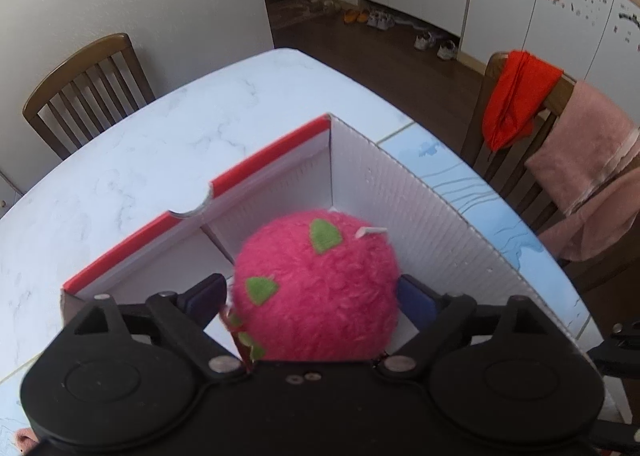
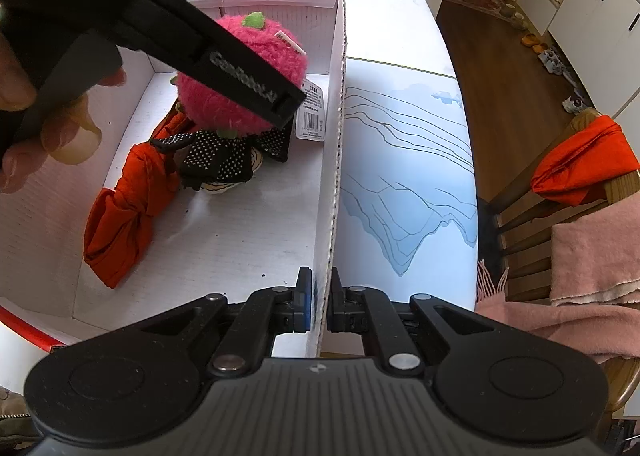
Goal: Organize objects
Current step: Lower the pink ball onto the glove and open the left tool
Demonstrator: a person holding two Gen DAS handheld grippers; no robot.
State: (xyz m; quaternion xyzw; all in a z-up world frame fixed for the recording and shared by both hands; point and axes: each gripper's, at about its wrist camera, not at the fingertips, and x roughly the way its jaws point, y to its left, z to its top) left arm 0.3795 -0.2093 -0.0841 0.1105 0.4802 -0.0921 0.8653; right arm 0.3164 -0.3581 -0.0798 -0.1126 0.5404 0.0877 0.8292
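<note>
a white cardboard box with a red rim sits on a marbled white table, its right wall beside a blue printed mat that lies toward the table's right edge. the left claw reaches down into the box with its jaws spread wide on either side of a fuzzy pink plush ball with green patches; the ball sits between the blue pads, and whether they press on it i cannot tell. the ball is near the box's far right corner, just in front of a low inner divider. from the right wrist view, the ball rests above a black dotted glove, with an orange cloth stretched toward the box's left wall and a barcode tag against the right wall. a hand holds the left claw's handle at the upper left. the right claw is closed on the box's right wall at its near end, one pad inside the box and one outside. wooden chairs stand past the table's edges, one with an orange garment and a pink towel draped over it.
</note>
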